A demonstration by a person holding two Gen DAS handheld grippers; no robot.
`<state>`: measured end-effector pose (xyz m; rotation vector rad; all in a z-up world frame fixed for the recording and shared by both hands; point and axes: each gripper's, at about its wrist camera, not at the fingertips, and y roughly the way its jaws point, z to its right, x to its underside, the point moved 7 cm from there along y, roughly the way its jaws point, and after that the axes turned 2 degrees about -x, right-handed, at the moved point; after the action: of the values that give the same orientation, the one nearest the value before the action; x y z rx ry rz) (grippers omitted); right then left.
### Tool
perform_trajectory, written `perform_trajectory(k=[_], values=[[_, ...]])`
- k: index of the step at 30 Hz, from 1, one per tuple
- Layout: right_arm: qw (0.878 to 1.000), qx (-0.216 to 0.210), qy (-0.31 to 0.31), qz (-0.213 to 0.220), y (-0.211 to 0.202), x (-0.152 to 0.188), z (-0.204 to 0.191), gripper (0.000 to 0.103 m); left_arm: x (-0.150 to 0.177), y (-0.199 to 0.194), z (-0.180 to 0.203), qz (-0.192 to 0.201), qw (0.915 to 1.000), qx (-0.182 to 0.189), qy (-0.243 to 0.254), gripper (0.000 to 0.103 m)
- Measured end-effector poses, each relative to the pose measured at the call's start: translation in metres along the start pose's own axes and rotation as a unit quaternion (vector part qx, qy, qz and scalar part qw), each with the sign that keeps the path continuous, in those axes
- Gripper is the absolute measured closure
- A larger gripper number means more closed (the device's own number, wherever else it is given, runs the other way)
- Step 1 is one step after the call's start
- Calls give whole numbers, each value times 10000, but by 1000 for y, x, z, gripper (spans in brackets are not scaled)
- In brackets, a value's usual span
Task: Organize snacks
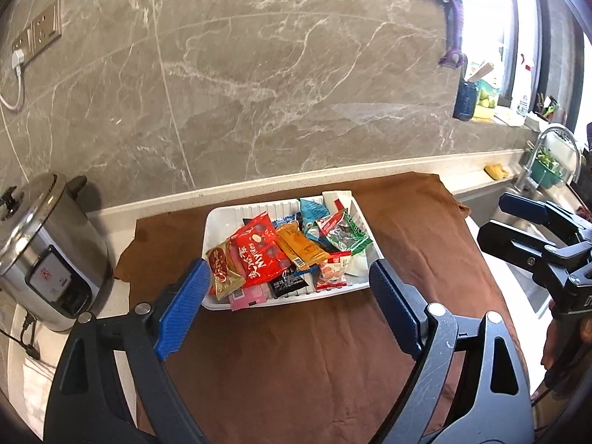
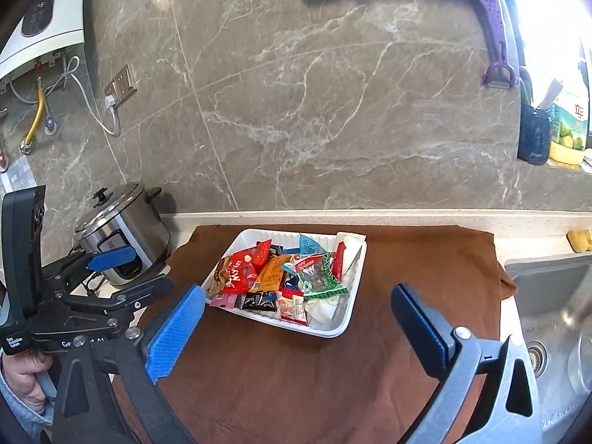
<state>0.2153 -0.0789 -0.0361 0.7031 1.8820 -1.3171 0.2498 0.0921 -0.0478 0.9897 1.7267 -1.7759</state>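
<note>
Both hand-held grippers, left (image 1: 286, 296) and right (image 2: 298, 316), agape and empty above white tray (image 1: 218, 222) heaped with light, crinkly, slippery snack packets (image 1: 259, 255); best pinched by sealed edges.

White ribbed tray (image 1: 218, 222) on brown cloth (image 1: 296, 351), heaped with colourful snack packets (image 1: 281, 255), red bag topmost.

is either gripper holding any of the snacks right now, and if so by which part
Nothing is held. The left gripper and right gripper both stand open and empty above the brown cloth, and the snacks lie in the white tray.
</note>
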Motion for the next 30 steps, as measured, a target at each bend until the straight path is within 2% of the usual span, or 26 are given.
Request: perform_trajectory(k=[30], values=[[9998,25,43,178,-33,6,-1,0,-1,-37,12,250,9996,15,147,15]])
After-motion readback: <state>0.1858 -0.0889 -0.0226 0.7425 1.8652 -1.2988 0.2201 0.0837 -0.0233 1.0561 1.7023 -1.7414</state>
